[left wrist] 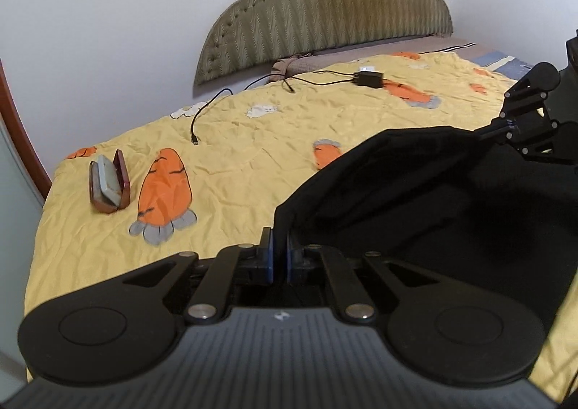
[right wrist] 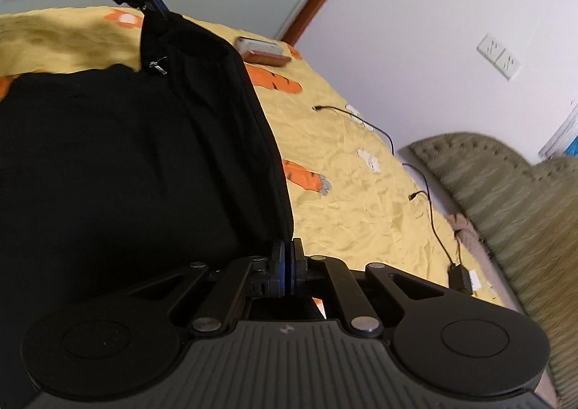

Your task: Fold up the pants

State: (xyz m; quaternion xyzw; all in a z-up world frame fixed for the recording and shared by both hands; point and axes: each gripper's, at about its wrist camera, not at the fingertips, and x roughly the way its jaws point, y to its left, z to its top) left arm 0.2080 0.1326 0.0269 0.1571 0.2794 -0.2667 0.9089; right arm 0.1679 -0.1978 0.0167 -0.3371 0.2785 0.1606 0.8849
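Both grippers, left (left wrist: 279, 250) and right (right wrist: 288, 261), are pinching the pants' (left wrist: 415, 199) edge, stretching it between them above the bed (left wrist: 234, 142).

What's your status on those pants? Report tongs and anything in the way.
Left tongs and right tongs shut on pants, one edge each, cloth lifted between. Glasses case and charger cable on bedspread beyond.

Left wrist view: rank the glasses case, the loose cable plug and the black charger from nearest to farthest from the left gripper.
From the left gripper, shut on the black pants:
1. Glasses case, standing open at left on the yellow bedspread.
2. Loose cable plug, mid-bed, farther back.
3. Black charger, far back near the headboard.
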